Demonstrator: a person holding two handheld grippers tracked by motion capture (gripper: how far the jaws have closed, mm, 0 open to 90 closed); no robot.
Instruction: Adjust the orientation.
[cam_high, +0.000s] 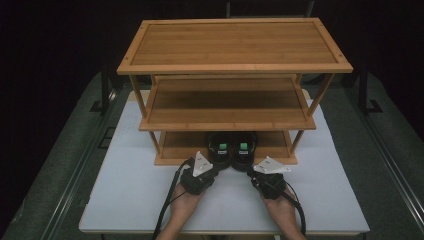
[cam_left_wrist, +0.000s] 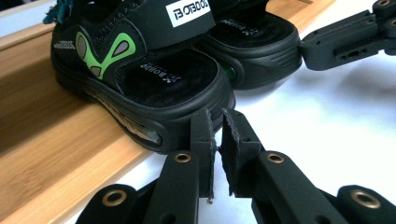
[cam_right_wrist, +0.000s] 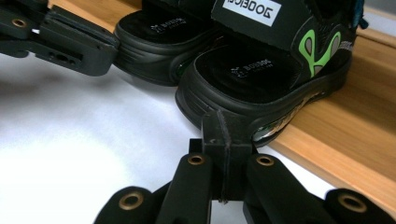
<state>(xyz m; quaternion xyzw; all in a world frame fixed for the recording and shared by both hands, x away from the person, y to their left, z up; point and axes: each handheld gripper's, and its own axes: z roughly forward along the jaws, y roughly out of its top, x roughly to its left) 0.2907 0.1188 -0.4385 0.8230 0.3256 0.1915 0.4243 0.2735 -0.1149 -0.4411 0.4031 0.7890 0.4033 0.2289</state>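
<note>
High view has my left tool (cam_high: 207, 170) and right tool (cam_high: 255, 172) both clenched empty at the heels of two sandals (cam_high: 232, 150) on the rack's (cam_high: 235, 67) bottom shelf over the counter (cam_high: 130, 190), so I'd open before gripping.
</note>
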